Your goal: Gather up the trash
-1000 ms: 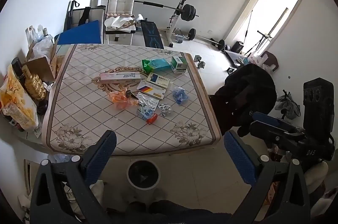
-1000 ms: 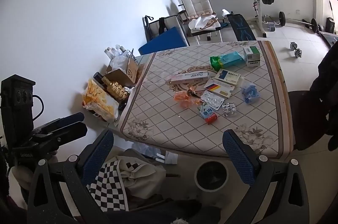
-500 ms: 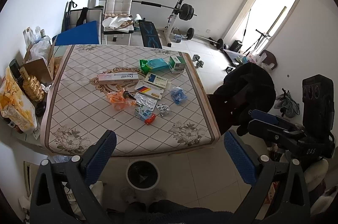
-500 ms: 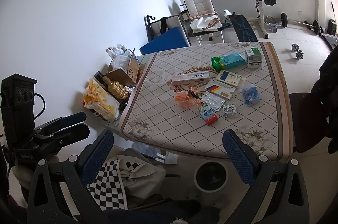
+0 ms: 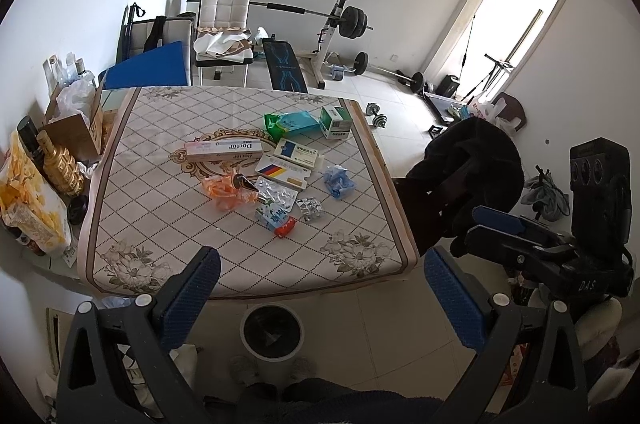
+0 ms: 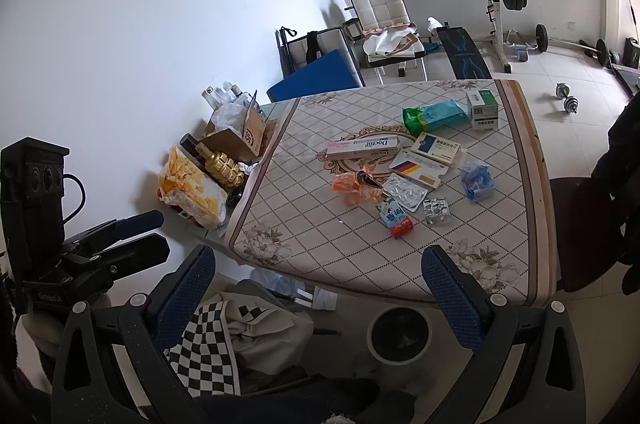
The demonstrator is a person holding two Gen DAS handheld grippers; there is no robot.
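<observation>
Trash lies in a cluster mid-table: an orange wrapper (image 5: pixel 228 189) (image 6: pixel 352 186), a long Doctor box (image 5: pixel 224 150) (image 6: pixel 363 146), a green-blue packet (image 5: pixel 290 122) (image 6: pixel 434 114), medicine boxes (image 5: pixel 336 122), silver blister packs (image 5: pixel 276 194) (image 6: pixel 405 195), a small blue-red carton (image 5: pixel 278 220) (image 6: pixel 394 218) and a crumpled blue wrapper (image 5: pixel 339 180) (image 6: pixel 476 180). A round bin (image 5: pixel 273 333) (image 6: pixel 400 333) stands on the floor at the table's near edge. My left gripper (image 5: pixel 322 288) and right gripper (image 6: pixel 320 284) both hang open and empty, short of the table.
The patterned table (image 5: pixel 168 208) has bottles, a cardboard box and a yellow bag (image 5: pixel 28 208) along its left side. A dark chair with clothing (image 5: pixel 460 184) stands to the right. Weight bench and barbells fill the back. A checkered cloth (image 6: pixel 224 344) lies on the floor.
Both views have drawn slightly back and up from the table; the trash sits a little farther away. Both grippers stay open and nothing on the table has moved.
</observation>
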